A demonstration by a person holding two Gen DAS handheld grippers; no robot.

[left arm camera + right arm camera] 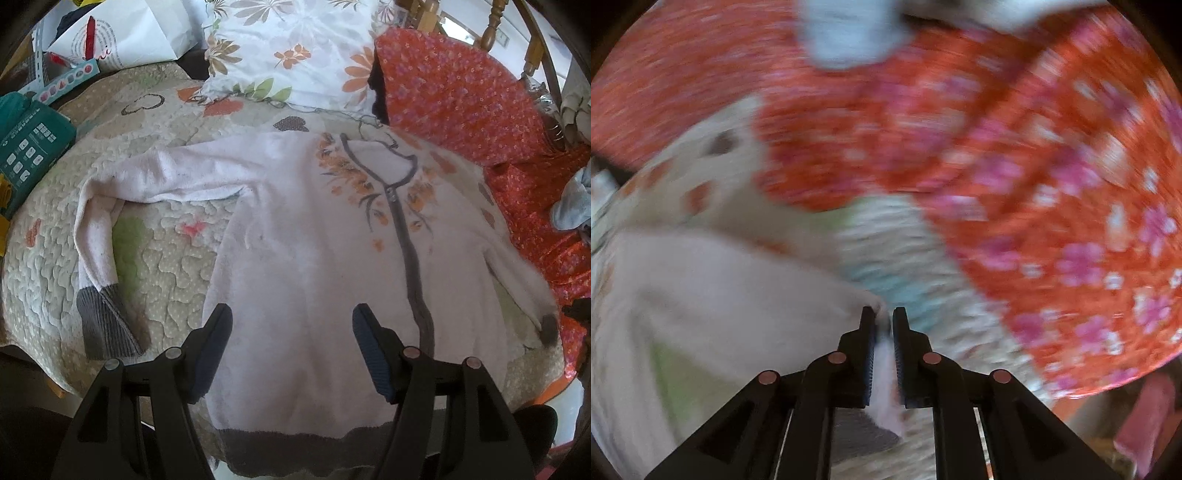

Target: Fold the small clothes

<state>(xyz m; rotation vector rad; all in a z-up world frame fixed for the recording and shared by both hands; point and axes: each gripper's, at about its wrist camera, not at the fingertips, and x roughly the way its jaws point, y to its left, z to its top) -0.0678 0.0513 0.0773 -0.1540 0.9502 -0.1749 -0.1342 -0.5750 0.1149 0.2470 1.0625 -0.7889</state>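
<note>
A small pale pink sweater (306, 236) with grey trim and an orange flower print lies face up on the quilt. Its left sleeve (99, 236) is bent down, ending in a grey cuff. My left gripper (291, 321) is open and empty, hovering over the sweater's lower body. My right gripper (884, 317) is shut on the sweater's right sleeve (738, 295), with pink cloth and the grey cuff (864, 432) hanging between the fingers. The right wrist view is blurred by motion.
The quilt (162, 266) covers the bed. A flowered pillow (295, 48) lies at the back. Orange flowered cloth (480, 92) is piled on the right, also in the right wrist view (1034, 184). A green box (29, 147) and a white bag (122, 33) sit left.
</note>
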